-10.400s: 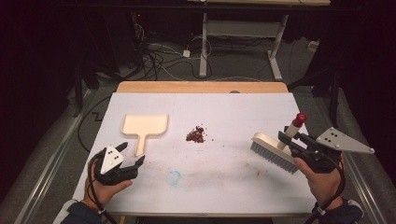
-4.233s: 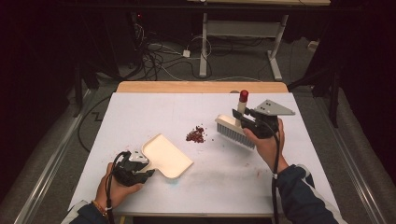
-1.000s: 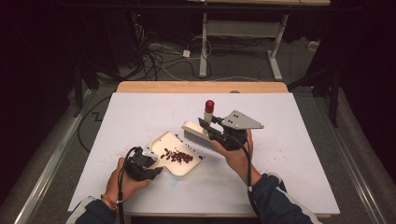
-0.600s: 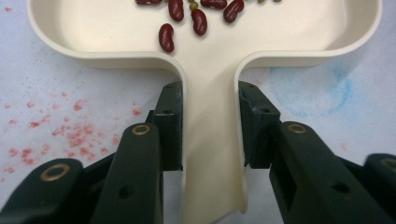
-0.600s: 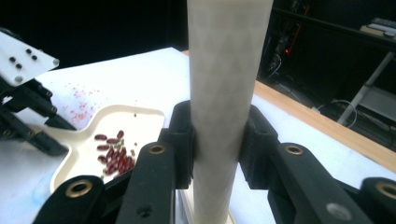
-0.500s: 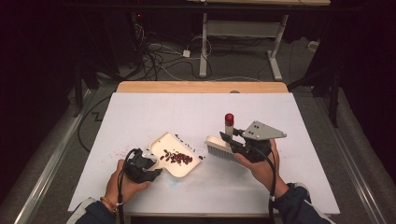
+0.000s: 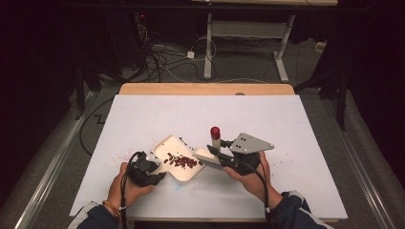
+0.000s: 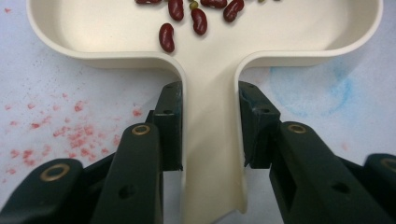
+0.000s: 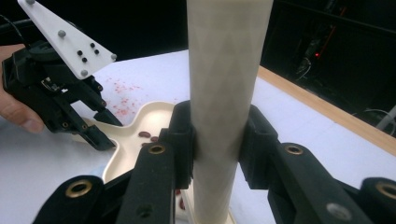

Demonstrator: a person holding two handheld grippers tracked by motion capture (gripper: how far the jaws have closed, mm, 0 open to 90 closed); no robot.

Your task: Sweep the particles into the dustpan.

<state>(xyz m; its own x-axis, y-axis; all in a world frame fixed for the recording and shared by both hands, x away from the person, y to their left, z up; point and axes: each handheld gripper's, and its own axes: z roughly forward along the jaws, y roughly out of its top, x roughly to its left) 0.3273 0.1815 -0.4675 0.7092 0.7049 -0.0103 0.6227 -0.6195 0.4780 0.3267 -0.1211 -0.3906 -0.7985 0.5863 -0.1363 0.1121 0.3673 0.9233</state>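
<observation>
Two light plastic tools are doing the work here: a cream dustpan (image 7: 177, 160) and a hand brush (image 7: 210, 155) with a red-capped handle. Taking the dustpan as the landmark, it is lying flat on the white worktop (image 7: 296, 124) near the person's edge, with a scatter of red beans (image 7: 181, 161) sitting inside its tray. The left gripper (image 7: 145, 168) is sitting at the pan's near-left end, its fingers (image 8: 170, 126) closed against both sides of the flat handle just behind the tray. The right gripper (image 7: 229, 160) is just right of the pan, its fingers (image 9: 182, 135) clamped on the brush's round upright handle, with the bristle head touching the pan's right lip.

Both tools are looking stiff and light, so little force should be needed. The pan's smooth handle is probably slippery, so the hold close to the tray is a sensible one for keeping it level; tilting it would likely send the loose, hard beans rolling out. The brush handle is a plain cylinder and could twist in the grip, so holding it low, near the head, seems best.

Compared with half a second earlier, the brush is sitting closer to the pan, now meeting its lip rather than standing apart to the right; the pan and left hand are keeping their place. Faint red smears (image 8: 70, 135) are showing on the worktop left of the pan.
</observation>
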